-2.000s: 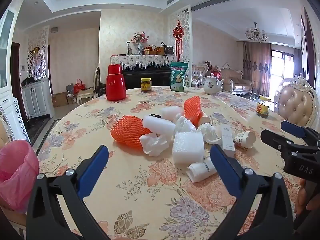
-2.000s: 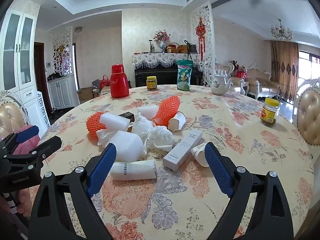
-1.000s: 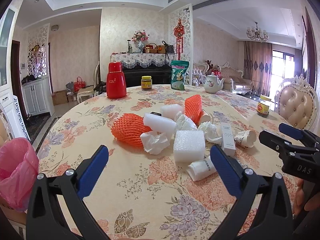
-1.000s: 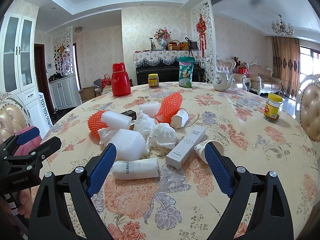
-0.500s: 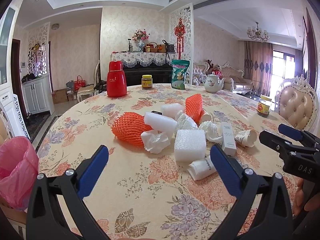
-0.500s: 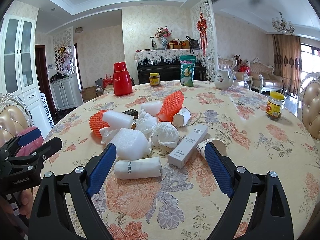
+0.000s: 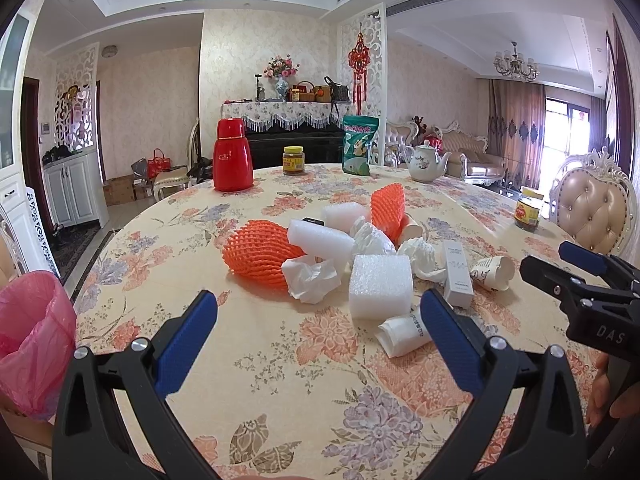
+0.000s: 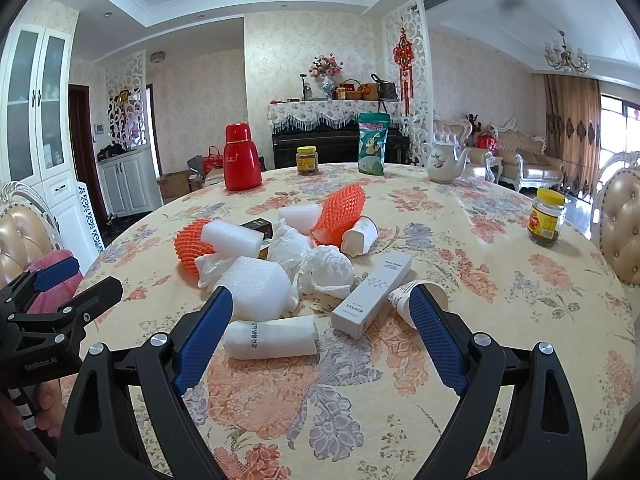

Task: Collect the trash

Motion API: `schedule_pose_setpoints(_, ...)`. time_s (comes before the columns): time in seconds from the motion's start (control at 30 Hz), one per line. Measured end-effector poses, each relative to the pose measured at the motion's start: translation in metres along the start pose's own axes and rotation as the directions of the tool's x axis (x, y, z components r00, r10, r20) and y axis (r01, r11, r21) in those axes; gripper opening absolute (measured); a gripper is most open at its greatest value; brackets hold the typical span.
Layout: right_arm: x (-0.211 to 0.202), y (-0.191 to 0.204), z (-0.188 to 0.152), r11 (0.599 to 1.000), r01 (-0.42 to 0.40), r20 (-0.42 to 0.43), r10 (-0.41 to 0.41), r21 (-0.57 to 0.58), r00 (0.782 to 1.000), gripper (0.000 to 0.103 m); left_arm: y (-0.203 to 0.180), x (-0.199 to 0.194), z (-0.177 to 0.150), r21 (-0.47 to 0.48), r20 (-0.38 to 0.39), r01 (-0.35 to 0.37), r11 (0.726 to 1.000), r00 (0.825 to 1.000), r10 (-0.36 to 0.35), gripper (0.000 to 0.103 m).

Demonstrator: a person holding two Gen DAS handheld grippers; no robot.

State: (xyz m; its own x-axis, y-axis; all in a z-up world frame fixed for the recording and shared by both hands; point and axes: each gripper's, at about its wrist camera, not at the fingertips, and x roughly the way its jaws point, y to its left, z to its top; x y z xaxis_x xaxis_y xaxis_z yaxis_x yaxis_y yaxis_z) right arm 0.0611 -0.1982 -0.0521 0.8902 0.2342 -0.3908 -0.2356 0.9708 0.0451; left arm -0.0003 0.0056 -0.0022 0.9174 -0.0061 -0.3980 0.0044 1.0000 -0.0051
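Tools [image 7: 318, 334] [image 8: 320, 328] wide apart, empty.

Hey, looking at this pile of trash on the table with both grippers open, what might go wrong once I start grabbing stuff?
Three risks stand out.

1. The trash is heaped together. Pulling the white foam block may drag the crumpled tissue along or knock pieces off.
2. The paper cup lies on its side and might roll away when nudged.
3. The pink bin bag sits below the table edge on the left, so anything the right gripper carries must cross over, and light foam may slip.
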Motion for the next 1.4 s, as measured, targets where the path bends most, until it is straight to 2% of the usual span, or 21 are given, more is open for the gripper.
schedule_pose_setpoints(1.4,-0.0042,-0.0043,-0.0015,1.0,0.016,-0.003,-0.016,0.0,1.0,0.085,0.0015,0.0,-0.003,-0.001,-0.007,-0.006,1.0,1.0,0.006,0.098)
